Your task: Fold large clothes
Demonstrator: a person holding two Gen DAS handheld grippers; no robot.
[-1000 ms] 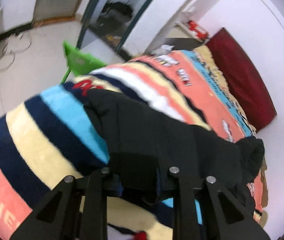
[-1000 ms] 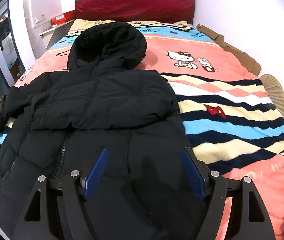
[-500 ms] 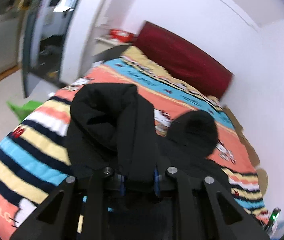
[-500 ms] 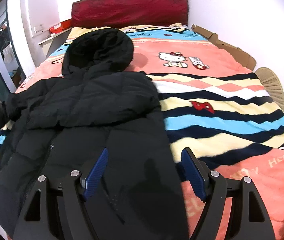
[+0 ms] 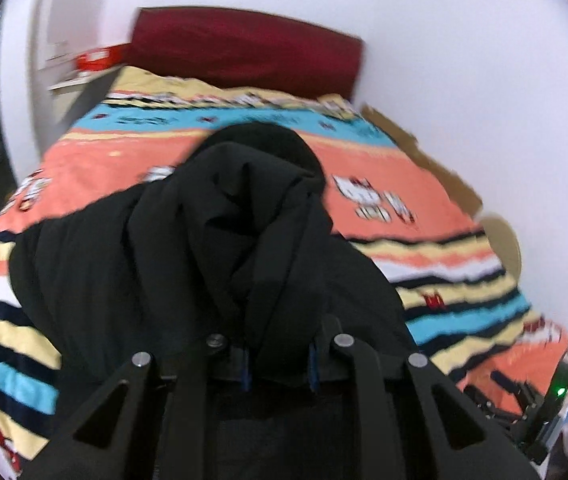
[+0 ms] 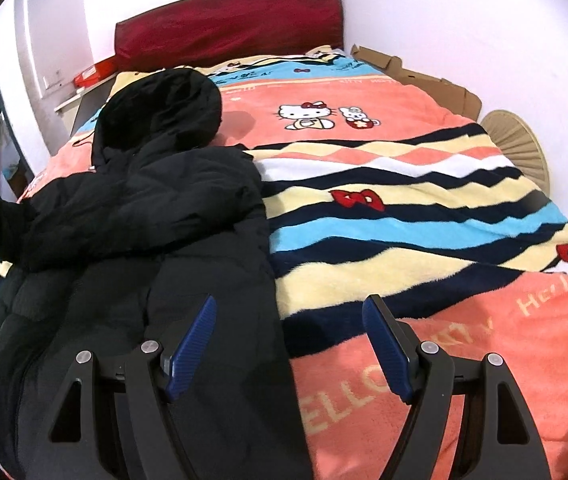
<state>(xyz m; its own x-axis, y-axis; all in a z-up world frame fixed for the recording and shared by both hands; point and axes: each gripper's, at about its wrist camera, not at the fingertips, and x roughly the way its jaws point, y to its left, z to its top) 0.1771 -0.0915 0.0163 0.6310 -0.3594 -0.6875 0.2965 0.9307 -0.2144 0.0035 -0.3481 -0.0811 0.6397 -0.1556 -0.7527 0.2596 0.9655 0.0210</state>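
Right wrist: blanket [image 6: 424, 216], "HELLO", "KITTY"

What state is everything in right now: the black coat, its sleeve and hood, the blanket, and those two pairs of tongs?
Black coat: lying spread on the bed, zipped shut as far as shows.
Sleeve: lifted off the bed, bunched, pinched at its end.
Hood: flat, toward the headboard.
Blanket: spread flat under the coat.
Left tongs: shut on the sleeve.
Right tongs: open, empty, above the coat's edge.

Black jacket [image 6: 144, 208], striped coral-blue-cream-navy blanket [image 6: 424, 216], dark red headboard [image 6: 228, 24].
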